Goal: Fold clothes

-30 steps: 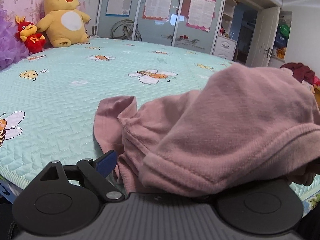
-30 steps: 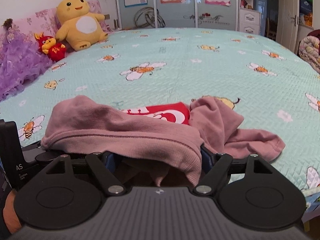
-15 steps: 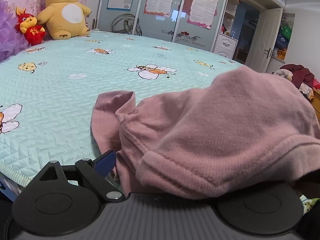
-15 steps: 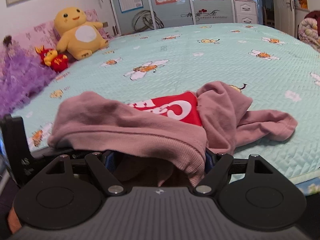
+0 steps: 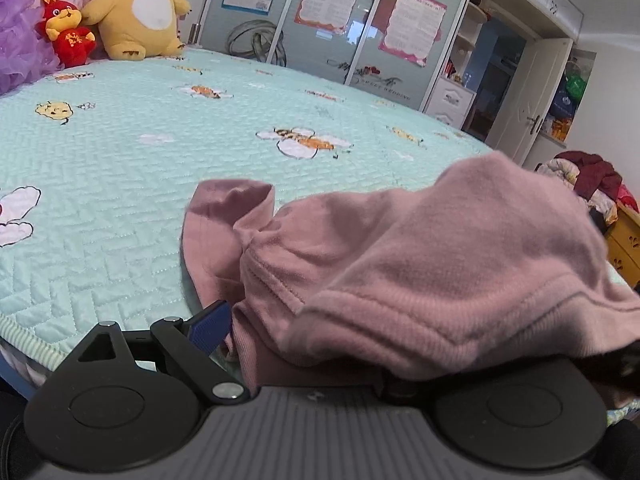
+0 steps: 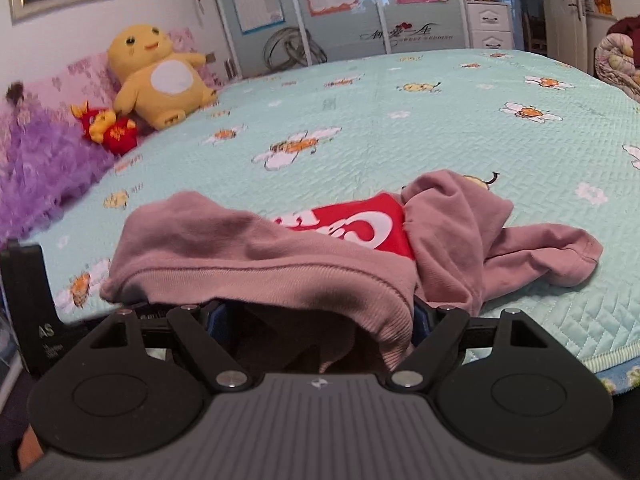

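Left view: the pink top (image 5: 460,264) fills the lower right of the frame, draped over the left gripper (image 5: 304,344); I cannot tell its grip.

Right view: the top lies rumpled at the bed's (image 6: 400,128) near edge, its hem covering the right gripper (image 6: 316,320); grip hidden. Not neatly folded.

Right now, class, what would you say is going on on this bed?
A person is working on a pink sweatshirt with a handheld tool in each hand, at the near edge of a bee-print bed cover. The hem is draped over both the left tool and the right tool, hiding the fingertips, so the grip itself cannot be seen. The garment is bunched, not flat: its red print shows and one sleeve trails right. No fold is finished.
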Action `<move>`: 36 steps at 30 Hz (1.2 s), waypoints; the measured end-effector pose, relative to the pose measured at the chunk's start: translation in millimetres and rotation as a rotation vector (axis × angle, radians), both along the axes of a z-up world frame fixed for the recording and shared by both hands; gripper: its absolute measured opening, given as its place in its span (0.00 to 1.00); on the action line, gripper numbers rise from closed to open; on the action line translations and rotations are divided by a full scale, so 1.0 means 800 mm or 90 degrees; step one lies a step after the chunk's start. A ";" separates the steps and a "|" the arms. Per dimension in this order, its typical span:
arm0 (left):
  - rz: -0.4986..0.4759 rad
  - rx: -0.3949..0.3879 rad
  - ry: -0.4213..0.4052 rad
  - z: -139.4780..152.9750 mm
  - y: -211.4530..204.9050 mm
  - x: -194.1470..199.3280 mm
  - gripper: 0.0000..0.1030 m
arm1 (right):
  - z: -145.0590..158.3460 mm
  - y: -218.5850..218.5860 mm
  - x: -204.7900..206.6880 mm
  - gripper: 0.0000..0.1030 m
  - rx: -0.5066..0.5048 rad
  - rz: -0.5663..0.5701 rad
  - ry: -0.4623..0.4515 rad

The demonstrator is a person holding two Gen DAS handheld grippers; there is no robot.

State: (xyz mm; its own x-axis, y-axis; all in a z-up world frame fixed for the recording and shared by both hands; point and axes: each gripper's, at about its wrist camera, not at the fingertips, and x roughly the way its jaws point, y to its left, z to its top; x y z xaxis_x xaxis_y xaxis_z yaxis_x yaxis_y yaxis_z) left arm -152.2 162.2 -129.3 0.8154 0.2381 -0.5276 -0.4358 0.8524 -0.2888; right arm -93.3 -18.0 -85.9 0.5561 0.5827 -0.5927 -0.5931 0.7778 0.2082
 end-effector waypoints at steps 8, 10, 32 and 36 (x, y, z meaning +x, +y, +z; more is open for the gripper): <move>-0.003 0.009 -0.010 0.004 -0.003 0.000 0.91 | -0.012 0.054 0.018 0.62 -0.081 0.035 -0.041; -0.003 0.004 -0.012 0.004 0.000 0.000 0.91 | -0.007 0.064 0.030 0.46 -0.079 0.039 -0.034; -0.005 0.012 -0.013 0.000 0.005 0.004 0.92 | 0.155 0.070 0.142 0.48 0.119 -0.083 -0.158; -0.005 0.013 -0.005 -0.002 0.005 0.005 0.92 | 0.078 0.066 0.141 0.61 0.032 -0.071 -0.078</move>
